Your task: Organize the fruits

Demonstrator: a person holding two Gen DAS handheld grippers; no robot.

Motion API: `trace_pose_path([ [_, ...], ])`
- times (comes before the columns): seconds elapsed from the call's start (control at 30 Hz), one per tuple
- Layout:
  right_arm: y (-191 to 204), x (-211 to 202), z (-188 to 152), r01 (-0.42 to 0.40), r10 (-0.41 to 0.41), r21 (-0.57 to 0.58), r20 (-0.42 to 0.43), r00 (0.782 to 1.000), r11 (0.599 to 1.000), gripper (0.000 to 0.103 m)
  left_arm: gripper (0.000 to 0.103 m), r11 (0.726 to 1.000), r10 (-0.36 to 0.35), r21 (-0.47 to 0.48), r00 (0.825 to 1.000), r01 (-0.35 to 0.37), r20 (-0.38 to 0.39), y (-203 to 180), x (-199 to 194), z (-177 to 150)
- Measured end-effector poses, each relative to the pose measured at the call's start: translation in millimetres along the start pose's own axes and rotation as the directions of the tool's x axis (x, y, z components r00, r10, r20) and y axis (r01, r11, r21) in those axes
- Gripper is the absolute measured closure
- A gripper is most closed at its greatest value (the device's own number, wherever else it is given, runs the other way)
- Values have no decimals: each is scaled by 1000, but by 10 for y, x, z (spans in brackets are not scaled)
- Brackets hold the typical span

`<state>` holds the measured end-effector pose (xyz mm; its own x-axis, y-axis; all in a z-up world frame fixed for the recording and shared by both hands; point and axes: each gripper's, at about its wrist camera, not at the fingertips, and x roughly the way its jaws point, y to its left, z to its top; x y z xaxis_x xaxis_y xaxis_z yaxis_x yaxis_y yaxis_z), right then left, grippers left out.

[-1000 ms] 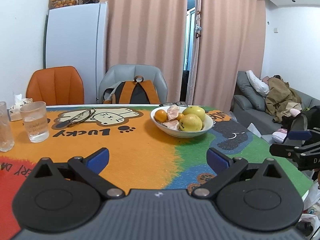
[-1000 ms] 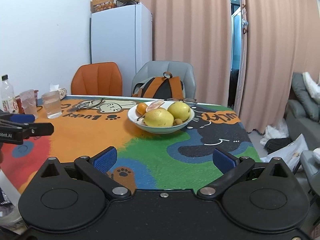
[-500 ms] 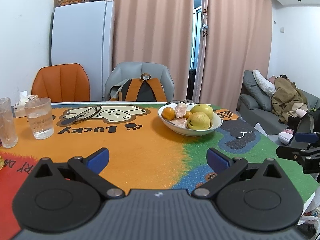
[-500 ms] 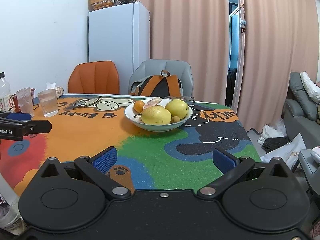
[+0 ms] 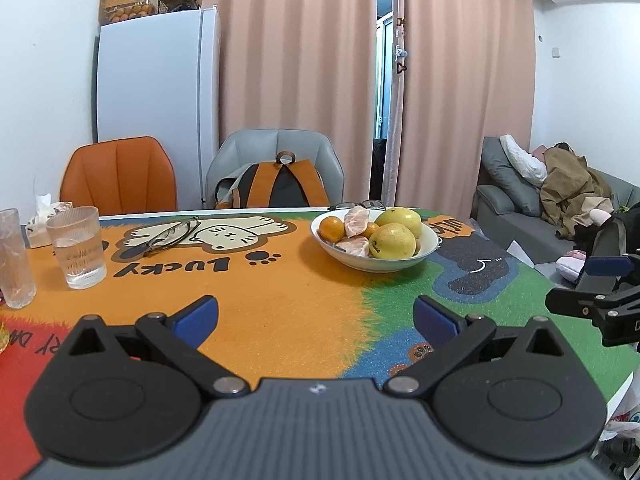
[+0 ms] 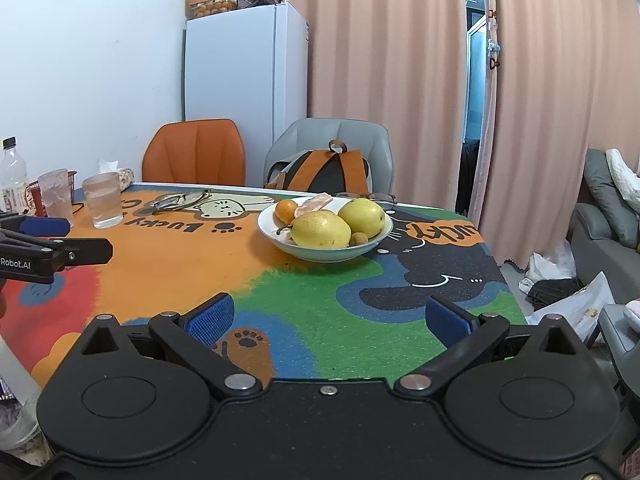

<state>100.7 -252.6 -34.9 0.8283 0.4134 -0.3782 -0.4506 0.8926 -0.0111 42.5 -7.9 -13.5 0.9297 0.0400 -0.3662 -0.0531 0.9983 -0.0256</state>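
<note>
A white bowl (image 5: 430,245) (image 6: 384,236) stands on the colourful table mat, far side, right of middle. It holds two yellow pears (image 5: 393,241) (image 6: 320,230), a small orange (image 5: 331,229) (image 6: 285,209) and peeled citrus pieces (image 5: 357,220) (image 6: 316,203). My left gripper (image 5: 316,318) is open and empty, above the near orange part of the mat, well short of the bowl. My right gripper (image 6: 328,320) is open and empty over the near green part. Each gripper shows at the edge of the other's view.
Two drinking glasses (image 5: 78,247) (image 6: 103,205) stand at the left, with a bottle (image 6: 10,178) and tissue pack (image 5: 40,220) behind. Eyeglasses (image 5: 172,234) (image 6: 182,201) lie on the cat print. Orange chair (image 5: 118,176), grey chair with backpack (image 5: 280,184), fridge (image 5: 156,108) and sofa (image 5: 520,208) surround the table.
Both grippers have tilted and shifted slightly; the bowl sits a little further right in the left view and lower in the right view. Both stay open and empty.
</note>
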Motion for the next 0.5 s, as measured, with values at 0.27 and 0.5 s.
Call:
trace_pose_path([
  [0.27,15,-4,-1,2,-2,-1,-1,1000,1000,0,0,1000,-5,-1,1000,5,-4,4,8,-8],
  [0.5,32,-2,2,-1,1,-6,-3,1000,1000,0,0,1000,-6,-4,1000,5,-6,-6,-2,-29],
])
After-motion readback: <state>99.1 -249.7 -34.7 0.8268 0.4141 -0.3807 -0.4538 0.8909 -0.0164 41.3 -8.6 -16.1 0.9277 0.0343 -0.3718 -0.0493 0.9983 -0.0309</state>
